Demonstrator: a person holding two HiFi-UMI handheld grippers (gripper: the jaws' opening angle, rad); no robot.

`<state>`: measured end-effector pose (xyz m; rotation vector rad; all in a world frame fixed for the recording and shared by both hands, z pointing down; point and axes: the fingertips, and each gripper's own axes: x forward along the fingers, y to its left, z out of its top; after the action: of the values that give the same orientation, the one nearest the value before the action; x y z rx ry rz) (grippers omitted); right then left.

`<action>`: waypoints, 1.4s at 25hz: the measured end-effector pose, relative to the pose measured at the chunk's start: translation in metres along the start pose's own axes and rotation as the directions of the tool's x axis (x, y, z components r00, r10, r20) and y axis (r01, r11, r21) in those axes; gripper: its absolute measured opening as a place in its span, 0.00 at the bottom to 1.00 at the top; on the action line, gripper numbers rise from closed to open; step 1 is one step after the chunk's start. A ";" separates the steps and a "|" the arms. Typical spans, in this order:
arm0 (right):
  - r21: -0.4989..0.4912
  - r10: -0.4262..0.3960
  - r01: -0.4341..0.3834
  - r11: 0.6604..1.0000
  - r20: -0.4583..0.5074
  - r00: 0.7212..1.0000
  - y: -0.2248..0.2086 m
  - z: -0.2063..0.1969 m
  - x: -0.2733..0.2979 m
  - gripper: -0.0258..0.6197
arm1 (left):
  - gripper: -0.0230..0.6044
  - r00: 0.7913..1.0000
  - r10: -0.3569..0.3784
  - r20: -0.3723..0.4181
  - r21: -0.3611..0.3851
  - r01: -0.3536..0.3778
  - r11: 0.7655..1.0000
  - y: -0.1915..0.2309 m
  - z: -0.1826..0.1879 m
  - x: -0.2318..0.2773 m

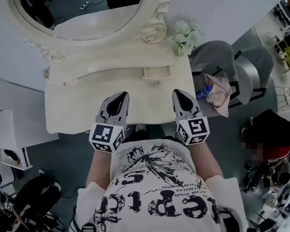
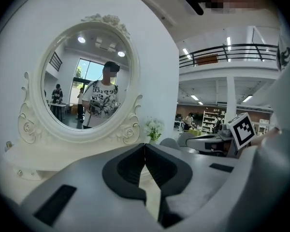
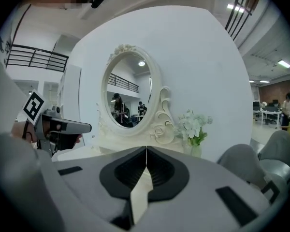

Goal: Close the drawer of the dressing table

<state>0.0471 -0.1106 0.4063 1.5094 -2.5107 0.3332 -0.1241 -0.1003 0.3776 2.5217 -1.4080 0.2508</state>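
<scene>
Cream-white wooden dressing table top lies just under the left gripper and right gripper. Both are empty, jaws pressed together, held side by side and tipped slightly down. Beyond the right one, the small cream knobbed drawer stands pulled out below the oval carved-frame mirror. It is probably light and free-sliding, so pushing its flat front should do.

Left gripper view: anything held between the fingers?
No, the left gripper has its fingers shut together at the tips, with nothing between them.
</scene>
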 end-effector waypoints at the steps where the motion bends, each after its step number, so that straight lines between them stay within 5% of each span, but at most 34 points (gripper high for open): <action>1: -0.001 -0.016 0.016 1.000 -0.004 1.000 0.002 -0.001 0.006 0.07 | 0.07 1.000 -0.015 -0.005 -0.003 0.015 1.000 0.007 -0.001 0.004; 14: 0.031 -0.064 0.069 0.997 -0.155 0.986 -0.007 -0.058 0.069 0.07 | 0.07 0.996 -0.061 -0.066 -0.081 0.056 0.995 0.036 -0.039 0.035; 21: 0.044 -0.065 0.081 0.996 -0.298 0.952 -0.013 -0.118 0.102 0.08 | 0.07 0.994 -0.099 -0.052 -0.101 0.093 0.990 0.036 -0.062 0.042; 23: 0.074 -0.040 0.070 0.995 -0.351 0.936 -0.015 -0.137 0.112 0.22 | 0.07 0.994 -0.093 -0.055 -0.107 0.087 0.990 0.039 -0.066 0.047; 30: 0.086 -0.031 0.076 0.993 -0.439 0.898 -0.026 -0.174 0.137 0.23 | 0.07 0.983 -0.112 -0.143 -0.094 0.099 0.991 0.042 -0.090 0.063; 35: 0.203 -0.042 0.155 0.967 -0.472 0.881 -0.028 -0.183 0.147 0.23 | 0.07 0.983 -0.108 -0.148 -0.090 0.095 0.991 0.043 -0.092 0.066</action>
<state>0.0127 -0.1944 0.6252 1.4176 -2.0611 0.8889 -0.1295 -0.1486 0.4886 2.4415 -1.2039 0.3513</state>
